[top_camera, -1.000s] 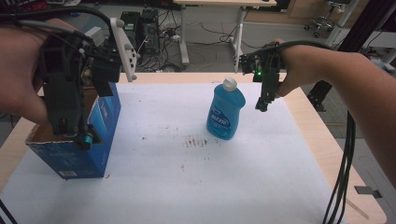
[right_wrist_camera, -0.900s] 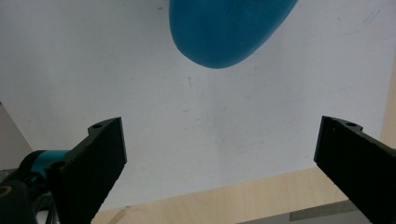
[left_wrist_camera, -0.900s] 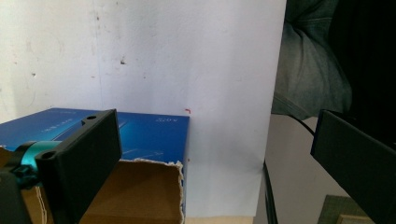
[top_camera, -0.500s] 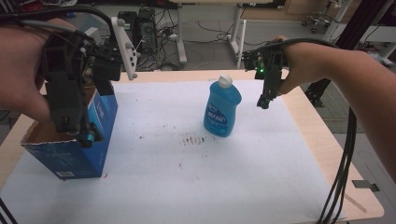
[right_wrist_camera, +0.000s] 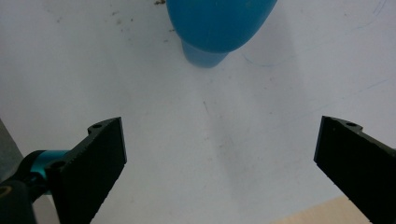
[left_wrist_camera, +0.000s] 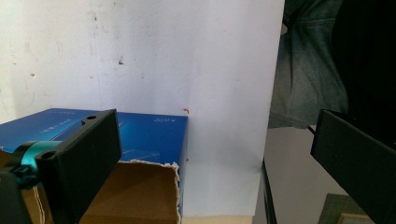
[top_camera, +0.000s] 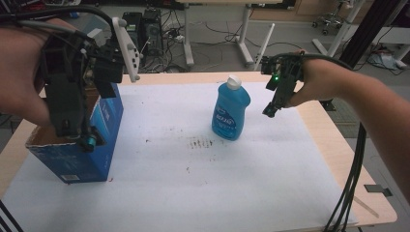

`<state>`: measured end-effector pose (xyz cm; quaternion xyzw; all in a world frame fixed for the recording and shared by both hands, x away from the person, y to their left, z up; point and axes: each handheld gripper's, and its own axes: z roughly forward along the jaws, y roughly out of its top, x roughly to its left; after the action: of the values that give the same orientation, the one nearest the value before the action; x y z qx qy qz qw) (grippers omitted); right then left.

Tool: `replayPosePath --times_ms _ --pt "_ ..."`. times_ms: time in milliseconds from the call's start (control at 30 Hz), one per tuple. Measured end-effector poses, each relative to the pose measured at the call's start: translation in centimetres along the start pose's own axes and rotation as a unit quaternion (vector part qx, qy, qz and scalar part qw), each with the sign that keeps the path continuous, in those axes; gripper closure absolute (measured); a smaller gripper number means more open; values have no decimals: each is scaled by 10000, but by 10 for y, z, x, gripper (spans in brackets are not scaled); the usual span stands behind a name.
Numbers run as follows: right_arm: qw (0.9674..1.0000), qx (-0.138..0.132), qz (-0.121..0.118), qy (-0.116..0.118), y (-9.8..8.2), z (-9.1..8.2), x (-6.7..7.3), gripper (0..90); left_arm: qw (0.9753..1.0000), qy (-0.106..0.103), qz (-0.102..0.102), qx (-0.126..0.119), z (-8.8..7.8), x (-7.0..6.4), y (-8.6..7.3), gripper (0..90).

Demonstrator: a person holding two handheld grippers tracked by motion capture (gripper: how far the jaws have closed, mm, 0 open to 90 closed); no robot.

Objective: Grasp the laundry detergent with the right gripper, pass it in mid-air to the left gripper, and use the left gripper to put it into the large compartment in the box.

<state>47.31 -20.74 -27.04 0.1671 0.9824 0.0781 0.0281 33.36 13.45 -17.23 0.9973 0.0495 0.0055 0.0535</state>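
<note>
Little has shifted: right gripper [top_camera: 270, 109] still hangs wide-jawed beside the blue bottle [top_camera: 230, 112]; approach level, jaws straddling its body.

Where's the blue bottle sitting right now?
In the high view the blue bottle stands upright on the white sheet, right of centre, just left of the open right gripper and well right of the blue box.

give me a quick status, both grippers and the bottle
Left gripper open, over the open blue box. Right gripper open, empty, just right of the blue bottle. Bottle upright on the white sheet, cap on. Nothing between them.
</note>
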Motion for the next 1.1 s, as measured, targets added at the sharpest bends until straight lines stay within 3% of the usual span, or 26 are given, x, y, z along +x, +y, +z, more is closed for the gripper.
replayPosePath --times_ms 167,367,600,800,967,1100 --pt "9987 -354 363 111 -11 14 4 14 10000 -4 36 3 1 1 0 18" --pt "9937 -883 665 202 -17 31 12 14 10000 -3 53 -37 0 0 0 18" --pt "9813 -1566 1095 235 -29 53 13 14 10000 -9 63 -22 0 1 -1 18" --pt "9743 -1875 1228 200 -33 67 14 14 10000 -11 49 24 1 2 -2 17" --pt "9631 -2320 1359 111 -36 76 12 14 10000 -14 50 5 1 2 0 18" --pt "9583 -2468 1437 121 -36 80 12 14 10000 -18 65 9 1 1 2 18"
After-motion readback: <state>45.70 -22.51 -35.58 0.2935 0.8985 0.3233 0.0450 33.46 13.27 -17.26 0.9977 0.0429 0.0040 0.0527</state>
